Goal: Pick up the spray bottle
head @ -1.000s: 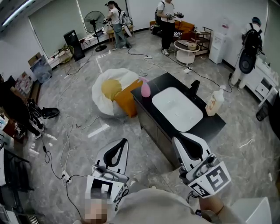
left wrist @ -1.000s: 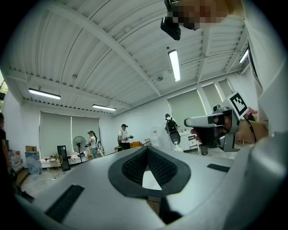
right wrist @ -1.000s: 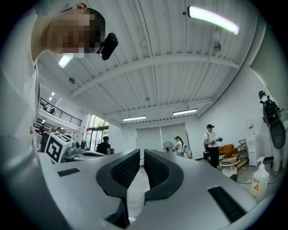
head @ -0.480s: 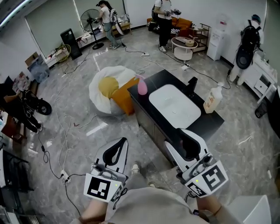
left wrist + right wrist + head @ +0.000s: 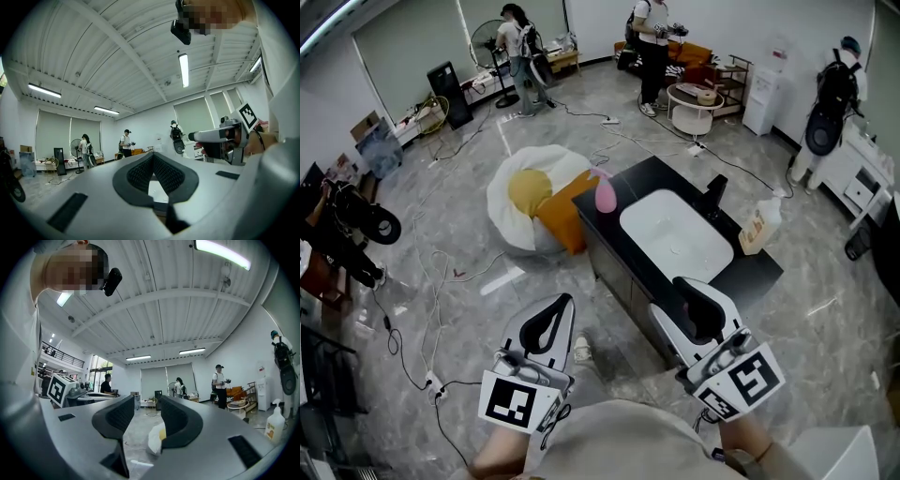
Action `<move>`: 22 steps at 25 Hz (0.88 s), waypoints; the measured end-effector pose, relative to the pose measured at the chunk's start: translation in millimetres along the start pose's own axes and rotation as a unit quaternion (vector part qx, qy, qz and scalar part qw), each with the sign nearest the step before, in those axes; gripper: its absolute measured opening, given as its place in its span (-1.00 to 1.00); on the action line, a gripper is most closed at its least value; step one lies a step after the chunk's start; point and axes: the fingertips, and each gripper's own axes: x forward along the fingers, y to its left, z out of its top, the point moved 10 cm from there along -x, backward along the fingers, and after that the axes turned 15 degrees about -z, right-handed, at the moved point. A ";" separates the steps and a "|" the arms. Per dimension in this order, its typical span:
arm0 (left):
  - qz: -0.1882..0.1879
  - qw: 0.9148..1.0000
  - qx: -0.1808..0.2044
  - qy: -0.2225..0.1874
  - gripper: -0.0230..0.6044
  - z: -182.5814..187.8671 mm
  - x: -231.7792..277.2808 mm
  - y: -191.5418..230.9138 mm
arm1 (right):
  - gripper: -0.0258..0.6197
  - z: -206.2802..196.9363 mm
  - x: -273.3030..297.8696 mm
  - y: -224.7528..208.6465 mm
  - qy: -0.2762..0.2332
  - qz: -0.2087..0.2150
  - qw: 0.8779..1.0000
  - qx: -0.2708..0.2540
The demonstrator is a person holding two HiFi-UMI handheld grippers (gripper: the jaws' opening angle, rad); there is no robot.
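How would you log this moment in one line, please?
stage: pre-grasp | spray bottle: on counter, untouched | left gripper: shut | right gripper: open, empty

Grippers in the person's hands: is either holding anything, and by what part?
Nothing is held. The left gripper has its jaws together with nothing between them; the right gripper has its jaws apart and empty.

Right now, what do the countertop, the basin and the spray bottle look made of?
The countertop: black, matte, perhaps stone or laminate; flat, barely reflective. The basin: white, glossy, probably ceramic; smooth, softly shining. The spray bottle: likely pale translucent plastic with an orange label; too small to be sure.
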 end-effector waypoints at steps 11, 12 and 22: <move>-0.029 1.000 -0.001 0.013 -0.87 -17.0 39.5 85.1 | -0.30 -18.5 97.4 -11.6 0.035 -0.011 0.999 0.002; -0.031 0.999 -0.003 0.016 -0.87 -20.3 43.5 95.8 | -0.30 -20.7 108.4 -11.8 0.041 -0.011 0.999 0.003; -0.063 0.997 -0.009 0.033 -0.87 -43.7 94.2 225.8 | -0.30 -28.7 234.6 -24.0 0.074 -0.039 0.996 0.006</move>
